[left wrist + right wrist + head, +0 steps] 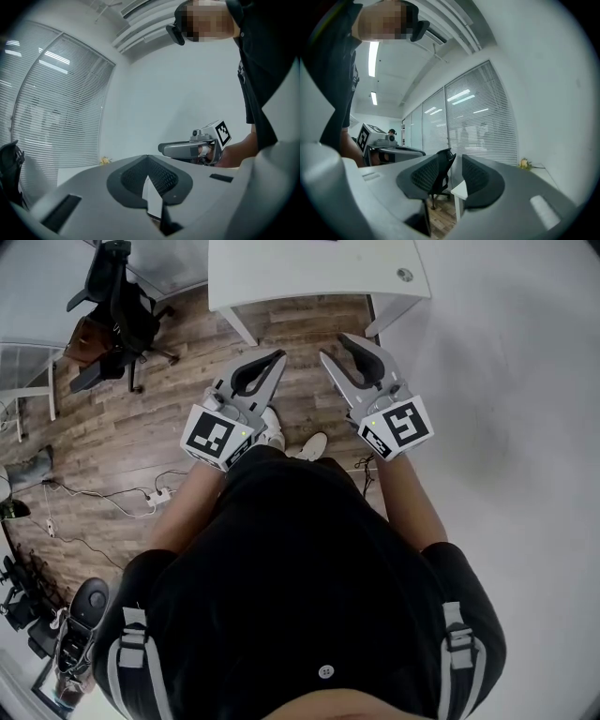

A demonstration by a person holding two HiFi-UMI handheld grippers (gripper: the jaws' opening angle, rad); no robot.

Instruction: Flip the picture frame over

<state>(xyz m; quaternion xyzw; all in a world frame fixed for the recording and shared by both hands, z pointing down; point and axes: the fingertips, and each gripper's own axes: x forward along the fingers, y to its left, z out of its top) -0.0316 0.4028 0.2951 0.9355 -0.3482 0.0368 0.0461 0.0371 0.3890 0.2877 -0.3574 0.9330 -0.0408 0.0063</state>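
No picture frame shows in any view. I hold both grippers out level in front of me above the wooden floor, close to a white table (309,273). My left gripper (279,356) has its jaws together at the tips with nothing between them; in the left gripper view the left gripper (148,159) shows only a sliver of the table's white edge through the slit lower down. My right gripper (336,346) stands open with a narrow gap and holds nothing; in its own view the right gripper (457,173) frames a table corner and a chair.
A black office chair (122,306) stands at the left by another desk. Cables and a power strip (159,493) lie on the floor. My shoes (314,444) are below the grippers. A small yellow object (526,164) sits on the table by the blinds.
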